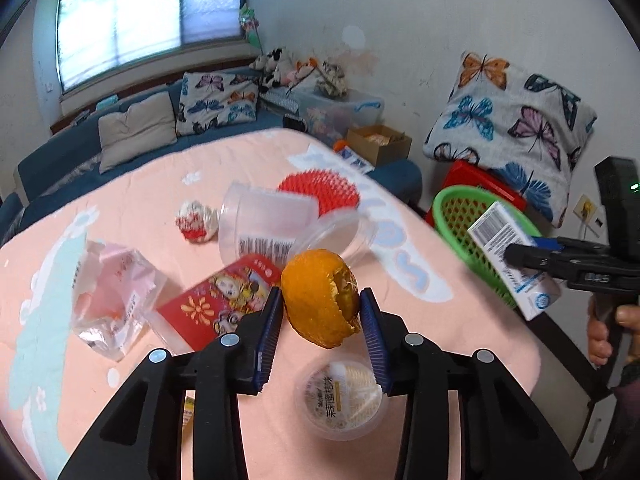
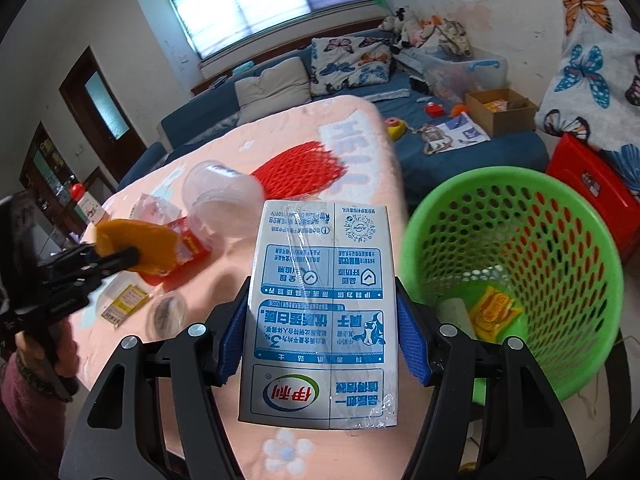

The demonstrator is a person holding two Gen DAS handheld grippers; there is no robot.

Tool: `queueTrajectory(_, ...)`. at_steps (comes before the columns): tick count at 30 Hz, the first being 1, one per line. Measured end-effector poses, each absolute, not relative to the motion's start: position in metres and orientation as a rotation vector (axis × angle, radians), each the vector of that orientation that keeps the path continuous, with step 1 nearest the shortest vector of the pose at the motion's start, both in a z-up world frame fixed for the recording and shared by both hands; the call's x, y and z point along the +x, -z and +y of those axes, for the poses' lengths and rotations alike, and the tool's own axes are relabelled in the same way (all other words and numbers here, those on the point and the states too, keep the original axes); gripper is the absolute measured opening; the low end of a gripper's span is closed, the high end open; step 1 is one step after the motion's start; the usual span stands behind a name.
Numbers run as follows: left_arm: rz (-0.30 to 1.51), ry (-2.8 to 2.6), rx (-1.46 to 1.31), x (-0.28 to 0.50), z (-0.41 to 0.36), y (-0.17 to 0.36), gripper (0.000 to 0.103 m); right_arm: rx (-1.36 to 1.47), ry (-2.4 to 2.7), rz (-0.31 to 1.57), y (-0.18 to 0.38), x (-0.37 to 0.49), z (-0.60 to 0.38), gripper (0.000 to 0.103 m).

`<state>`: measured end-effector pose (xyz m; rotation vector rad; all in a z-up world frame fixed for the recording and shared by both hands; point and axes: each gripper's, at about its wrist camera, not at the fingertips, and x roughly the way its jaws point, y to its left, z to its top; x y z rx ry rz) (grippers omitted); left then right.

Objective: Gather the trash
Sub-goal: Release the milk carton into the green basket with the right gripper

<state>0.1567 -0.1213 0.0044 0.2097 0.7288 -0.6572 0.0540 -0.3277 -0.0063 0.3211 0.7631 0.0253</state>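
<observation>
My left gripper (image 1: 320, 304) is shut on an orange peel (image 1: 316, 300) and holds it above the pink table (image 1: 120, 208). It also shows in the right wrist view (image 2: 136, 246). My right gripper (image 2: 322, 320) is shut on a blue and white milk carton (image 2: 320, 320) at the table's right edge, beside the green mesh basket (image 2: 516, 280). The basket holds a yellow wrapper (image 2: 494, 312) and a white roll. In the left wrist view the carton (image 1: 512, 260) hangs over the basket rim (image 1: 460, 216).
On the table lie a clear plastic cup (image 1: 272, 224), a red card (image 1: 224, 300), a plastic bag (image 1: 108, 304), a crumpled red-white wrapper (image 1: 196, 220), a red net (image 1: 320, 192) and a small lidded cup (image 1: 344, 396). A red stool (image 2: 592, 188) stands behind the basket.
</observation>
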Motion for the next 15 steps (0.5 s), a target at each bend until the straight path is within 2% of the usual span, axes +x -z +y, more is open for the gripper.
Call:
queueTrajectory(8,0.703,0.746,0.159,0.148,-0.146,-0.031,0.038,0.310,0.120,0.760,0.007,0.048,-0.383,0.064)
queueTrajectory(15,0.704,0.803,0.170,0.148,-0.189,-0.038,0.038,0.298,0.251,0.809,0.032,0.052,-0.434,0.065)
